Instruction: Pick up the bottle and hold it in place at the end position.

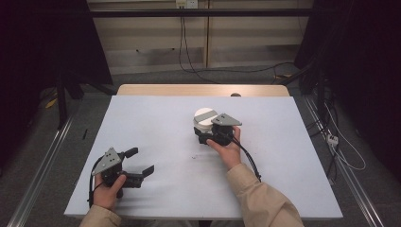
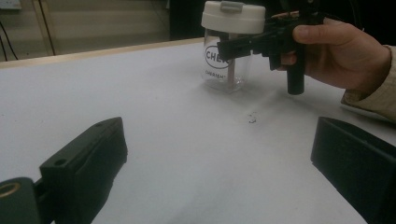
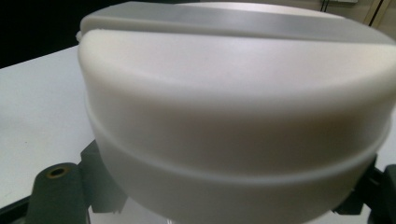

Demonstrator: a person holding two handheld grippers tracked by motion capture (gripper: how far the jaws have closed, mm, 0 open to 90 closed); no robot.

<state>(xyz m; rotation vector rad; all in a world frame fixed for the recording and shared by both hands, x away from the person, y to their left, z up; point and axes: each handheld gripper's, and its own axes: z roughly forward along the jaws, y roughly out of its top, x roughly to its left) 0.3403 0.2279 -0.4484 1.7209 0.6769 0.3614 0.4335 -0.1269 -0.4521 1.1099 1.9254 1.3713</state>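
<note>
1. We see the white rectangular table top [image 1: 156,123] bare around both grippers, its edges well clear of them.
2. The clear glass jar with a cream plastic lid [image 2: 229,56] stands upright between the right gripper's [image 1: 206,134] jaws, which pinch it just under the lid.
3. The left gripper [image 1: 142,163] rests apart, jaws spread, nothing between them.
4. Our judgement: the jar is gripped; next comes a straight lift, or the left gripper working the lid.

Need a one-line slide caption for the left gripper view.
Right gripper clamps a clear glass jar just under its white lid, seen between the open left gripper jaws.
</note>
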